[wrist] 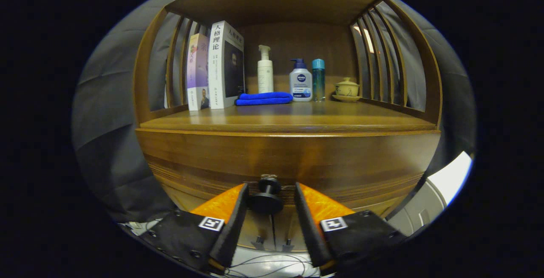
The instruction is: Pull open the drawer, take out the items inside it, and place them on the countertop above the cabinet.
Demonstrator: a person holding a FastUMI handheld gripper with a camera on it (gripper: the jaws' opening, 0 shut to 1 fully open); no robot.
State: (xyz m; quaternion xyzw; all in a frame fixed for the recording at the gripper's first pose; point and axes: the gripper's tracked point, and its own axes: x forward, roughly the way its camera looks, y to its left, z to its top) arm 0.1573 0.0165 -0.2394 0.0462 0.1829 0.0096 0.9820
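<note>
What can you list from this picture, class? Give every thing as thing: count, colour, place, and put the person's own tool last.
cabinet: one, brown wood, straight ahead of the fingers.
countertop: one, brown, above the drawer front.
drawer knob: one, dark, between the fingers.
books: two, upright, pale covers, left on the countertop.
folded cloth: one, blue, beside the books.
pump bottles: two, one white, one white with a blue top, behind the cloth.
slim bottle: one, teal, next to the pump bottles.
lidded cup on saucer: one, cream, rightmost.
gripper: one, fingers open either side of the knob, not touching it.
</note>
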